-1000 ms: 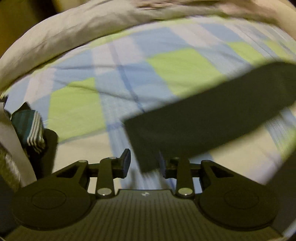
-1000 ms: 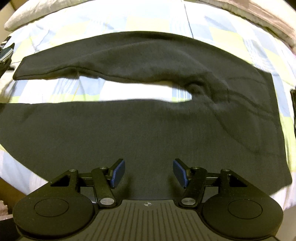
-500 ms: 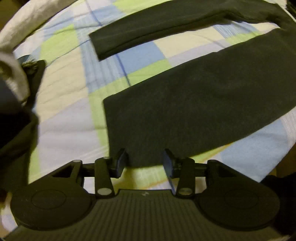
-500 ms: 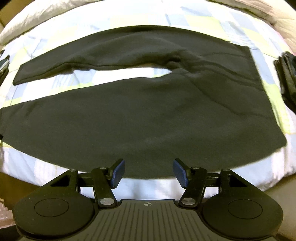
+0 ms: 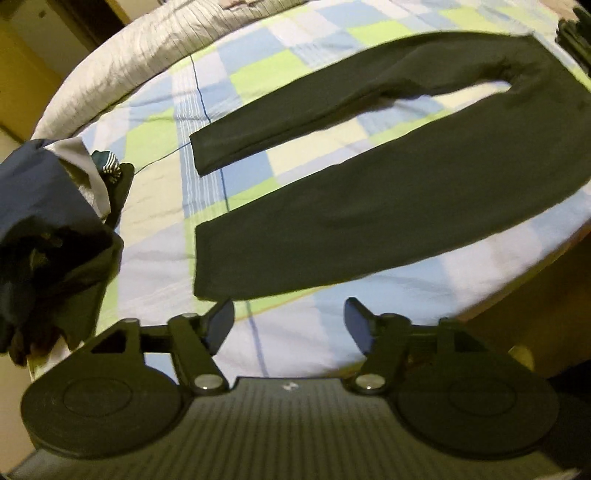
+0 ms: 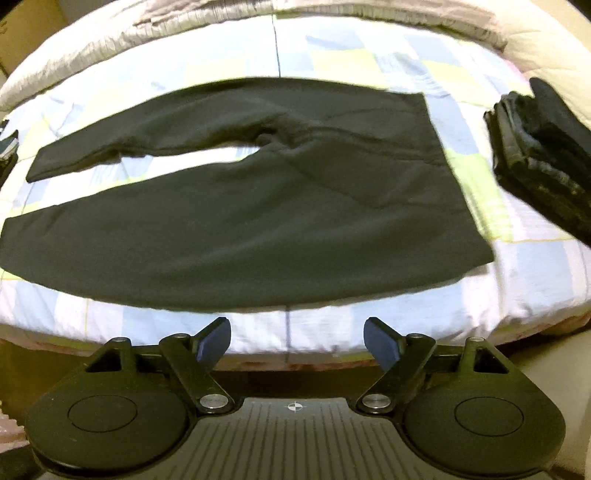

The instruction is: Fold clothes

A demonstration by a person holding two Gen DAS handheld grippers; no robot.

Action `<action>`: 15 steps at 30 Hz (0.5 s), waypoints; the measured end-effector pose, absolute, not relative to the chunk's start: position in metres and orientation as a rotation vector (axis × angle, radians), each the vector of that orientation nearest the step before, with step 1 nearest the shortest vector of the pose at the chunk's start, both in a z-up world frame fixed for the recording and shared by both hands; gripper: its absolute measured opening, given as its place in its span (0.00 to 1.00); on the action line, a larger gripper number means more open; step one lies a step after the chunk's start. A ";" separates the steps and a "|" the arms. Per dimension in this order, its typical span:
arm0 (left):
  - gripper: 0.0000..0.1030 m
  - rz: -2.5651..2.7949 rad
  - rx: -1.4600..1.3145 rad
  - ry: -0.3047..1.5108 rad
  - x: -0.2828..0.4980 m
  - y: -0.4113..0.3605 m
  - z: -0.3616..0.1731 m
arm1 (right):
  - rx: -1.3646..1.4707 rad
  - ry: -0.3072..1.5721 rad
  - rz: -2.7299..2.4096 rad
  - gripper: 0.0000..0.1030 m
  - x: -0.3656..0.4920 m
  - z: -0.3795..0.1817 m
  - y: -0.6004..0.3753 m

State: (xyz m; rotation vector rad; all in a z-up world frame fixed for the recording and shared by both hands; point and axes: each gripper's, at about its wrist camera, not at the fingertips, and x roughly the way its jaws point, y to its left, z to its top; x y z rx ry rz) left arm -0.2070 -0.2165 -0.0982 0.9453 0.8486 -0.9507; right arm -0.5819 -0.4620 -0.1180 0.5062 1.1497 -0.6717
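Note:
Dark green trousers [image 5: 388, 206] lie spread flat on the checked bedsheet [image 5: 155, 206], both legs pointing left and the waist to the right. The right wrist view shows the same trousers [image 6: 258, 229] from the bed's near edge. My left gripper [image 5: 288, 325] hovers just off the cuff of the near leg; its jaws are opening and nothing is between them. My right gripper [image 6: 297, 341] hangs over the bed's front edge below the trousers' near side, jaws opening wide, nothing between them.
A heap of dark and white clothes [image 5: 48, 236] sits at the left of the bed. A stack of folded dark garments [image 6: 543, 155] lies at the right. A grey quilt [image 6: 184, 26] runs along the far side. The bed's front edge [image 6: 332, 354] is close below.
Both grippers pulled back and up from the trousers toward the bed's near edge, and both opened wider. The left one let go of the near cuff area; the trousers lie still.

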 end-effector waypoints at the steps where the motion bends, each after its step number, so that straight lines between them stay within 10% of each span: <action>1: 0.62 -0.947 0.933 0.851 -0.215 -0.216 -0.095 | 0.493 1.138 -0.670 0.80 -0.588 -0.113 -0.463; 15: 0.69 -0.959 0.893 0.789 -0.278 -0.233 -0.076 | 0.402 1.104 -0.620 0.80 -0.622 -0.084 -0.473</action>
